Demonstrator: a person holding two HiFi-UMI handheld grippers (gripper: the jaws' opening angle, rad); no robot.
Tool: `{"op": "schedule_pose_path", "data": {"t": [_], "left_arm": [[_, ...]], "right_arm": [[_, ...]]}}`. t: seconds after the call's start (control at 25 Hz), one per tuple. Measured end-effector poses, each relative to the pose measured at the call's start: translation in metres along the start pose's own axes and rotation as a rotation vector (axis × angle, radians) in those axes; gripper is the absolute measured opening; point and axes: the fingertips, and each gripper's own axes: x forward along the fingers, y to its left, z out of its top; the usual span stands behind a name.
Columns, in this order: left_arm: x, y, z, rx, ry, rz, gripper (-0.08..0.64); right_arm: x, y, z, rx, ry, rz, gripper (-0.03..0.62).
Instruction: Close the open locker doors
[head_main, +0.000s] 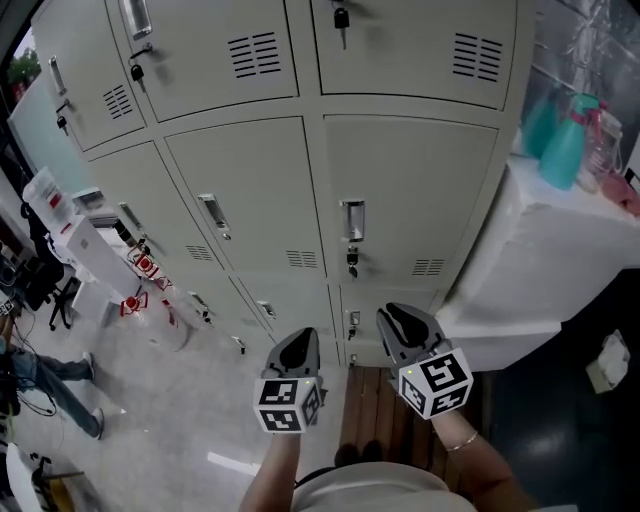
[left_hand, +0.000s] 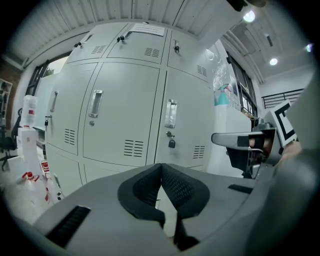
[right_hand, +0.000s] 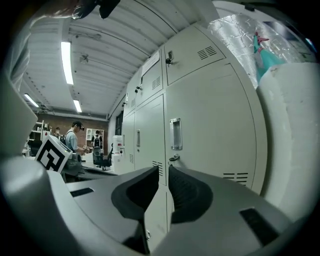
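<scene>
Pale grey steel locker doors (head_main: 405, 190) at 12 o'clock, apparently all flush. With left gripper (left_hand: 161, 170) pinched shut, right gripper (right_hand: 163, 172) slightly parted, both empty, scan 9 o'clock; press any ajar door flush.

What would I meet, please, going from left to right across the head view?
Bystander's legs → left gripper → right gripper → teal spray bottle.

Grey left claw (head_main: 297, 345) and right claw (head_main: 403, 322) bear black-and-white marker cubes (head_main: 288, 402); possibly a bracelet (head_main: 463, 441).
</scene>
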Motion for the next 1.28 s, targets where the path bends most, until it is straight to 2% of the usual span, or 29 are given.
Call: {"op": "schedule_pose_path", "data": {"t": [0.44,0.84,1.28], "left_arm": [[-0.004,-0.010,-0.004,0.005,0.003,-0.013,0.020],[-0.008,-0.020,-0.007,0.020,0.009,-0.027,0.020],[-0.009,-0.024,-0.008,0.023,0.014,-0.027,0.020]], "right_arm": [[-0.038,-0.005,-0.025,0.035,0.045,-0.044,-0.011],[-0.057,-0.013,-0.049,0.074,0.094,-0.089,-0.012],[-0.062,-0.012,-0.056,0.043,0.127,-0.101,-0.011]]}}
